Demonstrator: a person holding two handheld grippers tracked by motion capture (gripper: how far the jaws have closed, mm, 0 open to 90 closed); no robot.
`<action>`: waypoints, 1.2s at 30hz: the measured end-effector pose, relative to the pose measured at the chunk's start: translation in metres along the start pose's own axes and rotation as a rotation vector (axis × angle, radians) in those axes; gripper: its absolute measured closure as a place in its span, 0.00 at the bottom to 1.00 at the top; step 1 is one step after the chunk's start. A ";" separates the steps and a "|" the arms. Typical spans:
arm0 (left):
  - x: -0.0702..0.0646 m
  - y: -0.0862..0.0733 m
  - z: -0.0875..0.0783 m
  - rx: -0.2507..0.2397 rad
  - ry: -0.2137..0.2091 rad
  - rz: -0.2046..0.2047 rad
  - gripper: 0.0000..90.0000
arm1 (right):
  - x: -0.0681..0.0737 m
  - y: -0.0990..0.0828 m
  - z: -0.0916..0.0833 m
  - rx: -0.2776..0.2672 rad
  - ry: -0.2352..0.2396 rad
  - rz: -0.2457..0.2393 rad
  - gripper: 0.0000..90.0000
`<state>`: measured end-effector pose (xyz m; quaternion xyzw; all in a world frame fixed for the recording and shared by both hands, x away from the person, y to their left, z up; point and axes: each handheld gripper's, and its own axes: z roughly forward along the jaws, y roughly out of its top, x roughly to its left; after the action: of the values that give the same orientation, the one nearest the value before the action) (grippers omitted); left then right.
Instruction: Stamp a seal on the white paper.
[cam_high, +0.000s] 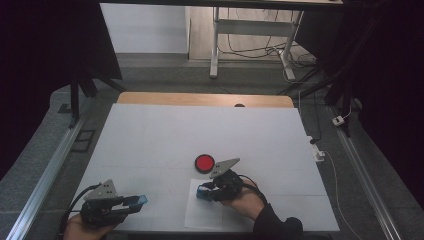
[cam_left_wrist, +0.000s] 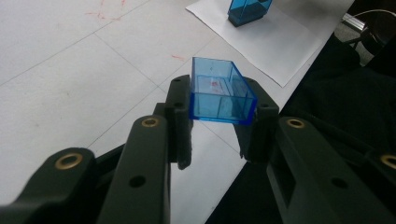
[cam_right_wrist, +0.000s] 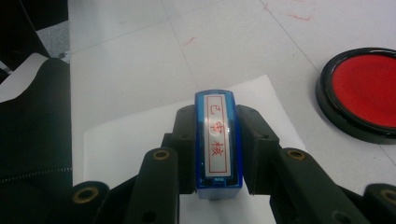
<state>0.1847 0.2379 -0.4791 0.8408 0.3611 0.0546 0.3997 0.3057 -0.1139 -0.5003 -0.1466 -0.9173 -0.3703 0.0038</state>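
Stamp (cam_right_wrist: 218, 140) sits clamped in my right hand-held gripper (cam_high: 204, 192), long axis along the jaws, face toward the camera, over the paper (cam_high: 202, 212). Ink pad (cam_right_wrist: 369, 91) lies just ahead-right, nearest this hand. My left hand-held gripper (cam_left_wrist: 219, 116) grips the blue cap (cam_left_wrist: 222, 93).

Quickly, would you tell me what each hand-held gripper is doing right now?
Left hand-held gripper: closed on the blue cap.
Right hand-held gripper: closed on the blue stamp.

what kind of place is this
Likely a lab or recording workspace: a white table set up for stamping, with a red ink pad, a paper sheet, and cables trailing under a desk behind.
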 end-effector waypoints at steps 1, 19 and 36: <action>0.000 0.000 0.000 0.000 0.002 0.000 0.76 | 0.000 0.000 0.000 -0.001 0.000 0.002 0.78; 0.000 0.000 0.000 0.002 0.003 0.001 0.76 | 0.011 0.001 0.001 0.019 -0.060 -0.074 0.78; 0.000 0.000 0.000 0.001 0.003 -0.003 0.76 | 0.003 -0.001 0.001 -0.004 -0.015 -0.026 0.77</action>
<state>0.1849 0.2378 -0.4792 0.8402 0.3630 0.0550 0.3991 0.3031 -0.1132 -0.5010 -0.1374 -0.9185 -0.3708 -0.0083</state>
